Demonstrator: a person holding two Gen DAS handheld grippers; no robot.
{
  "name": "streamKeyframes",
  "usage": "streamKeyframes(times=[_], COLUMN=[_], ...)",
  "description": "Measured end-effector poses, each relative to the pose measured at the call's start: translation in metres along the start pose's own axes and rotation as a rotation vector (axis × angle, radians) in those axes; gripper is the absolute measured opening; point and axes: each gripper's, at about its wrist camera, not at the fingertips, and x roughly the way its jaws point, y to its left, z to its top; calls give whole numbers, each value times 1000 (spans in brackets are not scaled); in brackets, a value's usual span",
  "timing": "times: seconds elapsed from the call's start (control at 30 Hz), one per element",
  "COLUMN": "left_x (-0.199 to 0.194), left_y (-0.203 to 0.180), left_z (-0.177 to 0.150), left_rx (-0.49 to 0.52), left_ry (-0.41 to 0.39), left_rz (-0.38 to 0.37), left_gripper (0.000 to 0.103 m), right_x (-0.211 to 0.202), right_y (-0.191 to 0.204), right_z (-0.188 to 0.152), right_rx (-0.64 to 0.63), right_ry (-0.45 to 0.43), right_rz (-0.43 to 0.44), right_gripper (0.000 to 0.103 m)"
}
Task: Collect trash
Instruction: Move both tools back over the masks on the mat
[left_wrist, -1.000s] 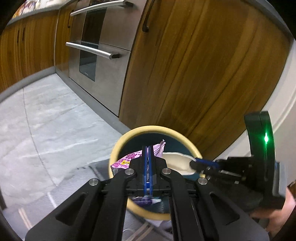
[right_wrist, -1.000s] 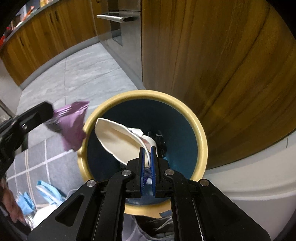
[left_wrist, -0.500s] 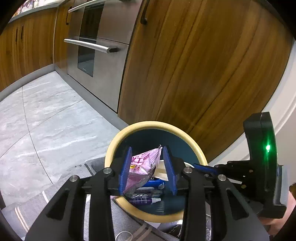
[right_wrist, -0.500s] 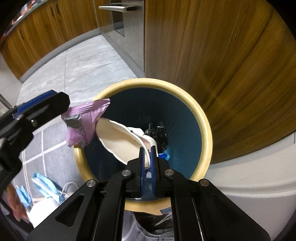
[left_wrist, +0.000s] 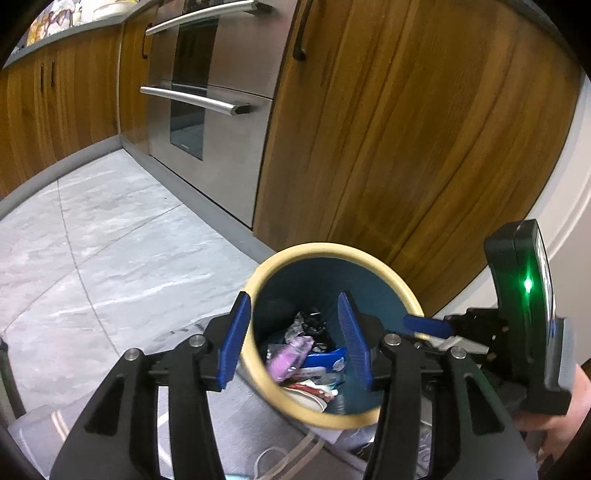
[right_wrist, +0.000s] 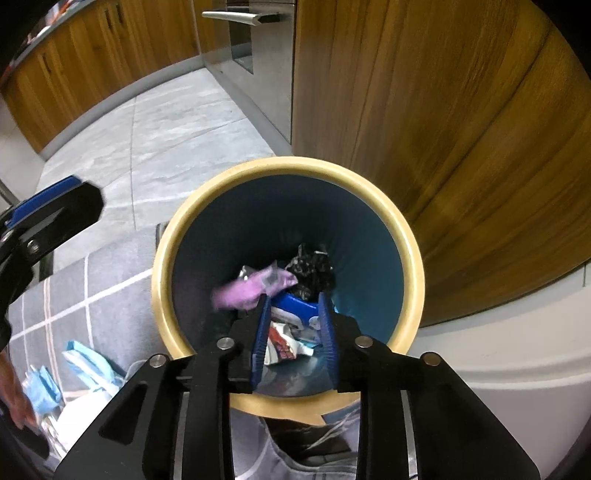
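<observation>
A round bin with a cream rim (left_wrist: 388, 275) (right_wrist: 412, 254) and blue inside stands on the floor by the wooden cabinet. Inside lie a purple wrapper (left_wrist: 290, 356) (right_wrist: 255, 288), a blue packet (right_wrist: 295, 303), black crumpled trash (right_wrist: 312, 271) and a paper plate (left_wrist: 306, 396). My left gripper (left_wrist: 293, 341) is open and empty above the bin's near left rim. My right gripper (right_wrist: 294, 338) is open and empty above the bin's near rim. It also shows at the right of the left wrist view (left_wrist: 428, 326).
A grey checked rug (right_wrist: 92, 295) lies under the bin. Blue and white trash (right_wrist: 85, 369) lies on the rug at left. A steel oven (left_wrist: 207, 122) and wooden cabinets (left_wrist: 406, 129) stand behind. A white wall base (right_wrist: 517, 339) is at right.
My left gripper opened and the purple wrapper dropped into the bin. My right gripper opened and the white plate it held fell into the bin.
</observation>
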Motion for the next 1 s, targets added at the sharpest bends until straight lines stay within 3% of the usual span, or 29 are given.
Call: streamKeyframes(times=[0.17, 0.3, 0.43, 0.5, 0.63, 1.0], left_x=[-32, -70, -109, -131, -169, -233], left_y=[11, 20, 30, 33, 38, 53], left_z=[-10, -24, -37, -46, -64, -111], left_rx=[3, 31, 30, 37, 67, 11], left_ry=[-2, -12, -27, -39, -55, -68], left_rz=[28, 66, 105, 122, 173, 189], left_gripper=[49, 54, 74, 78, 95, 97], right_x=[-18, -39, -70, -87, -113, -144], right_y=[5, 4, 10, 19, 39, 73], right_z=[-6, -12, -19, -23, -34, -72], right_rx=[-2, 37, 51, 44, 0, -41], right_ry=[-23, -52, -131, -181, -262, -280], right_rz=[28, 67, 47, 52, 27, 42], right_gripper=[40, 65, 84, 91, 96, 98])
